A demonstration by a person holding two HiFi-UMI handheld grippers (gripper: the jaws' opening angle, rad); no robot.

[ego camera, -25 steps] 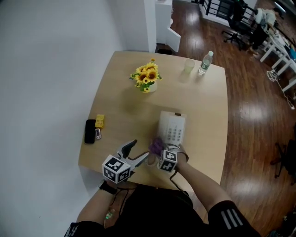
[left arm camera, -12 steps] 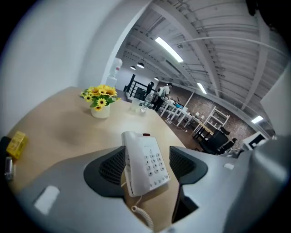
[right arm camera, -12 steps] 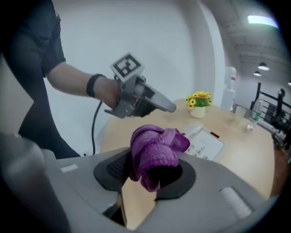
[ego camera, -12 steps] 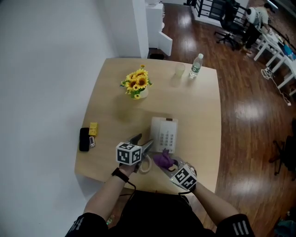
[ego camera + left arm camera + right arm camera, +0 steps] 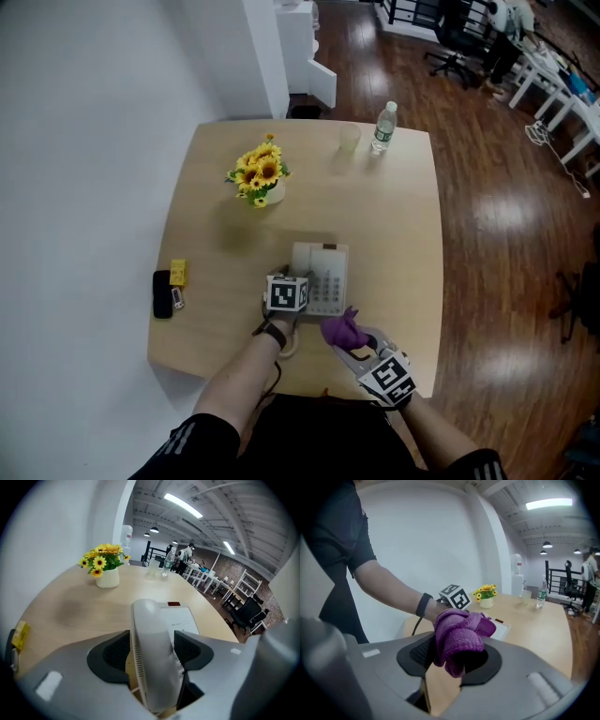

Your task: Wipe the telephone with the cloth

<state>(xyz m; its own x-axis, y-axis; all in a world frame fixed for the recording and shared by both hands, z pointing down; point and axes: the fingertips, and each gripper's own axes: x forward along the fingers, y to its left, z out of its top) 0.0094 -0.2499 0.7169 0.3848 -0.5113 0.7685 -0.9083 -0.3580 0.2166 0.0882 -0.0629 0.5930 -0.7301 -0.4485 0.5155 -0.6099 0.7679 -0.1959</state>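
The white telephone (image 5: 323, 269) lies near the table's front middle, its keypad showing. My left gripper (image 5: 295, 274) is over the phone's left side, shut on the white handset (image 5: 152, 658), which fills the gap between both pads in the left gripper view; the phone base (image 5: 183, 619) lies just beyond. My right gripper (image 5: 347, 337) is at the phone's near right corner, shut on a bunched purple cloth (image 5: 341, 329). In the right gripper view the purple cloth (image 5: 459, 637) bulges out of the jaws, with the left gripper's marker cube behind it.
A sunflower vase (image 5: 261, 180) stands at the back left of the wooden table (image 5: 394, 234). A clear cup (image 5: 349, 139) and a water bottle (image 5: 383, 126) sit at the far edge. A black device (image 5: 162, 293) and a yellow item (image 5: 178, 273) lie at the left edge.
My left gripper moved right and forward from the table's front edge onto the handset and shut on it. The right gripper drew back from the phone with the cloth.
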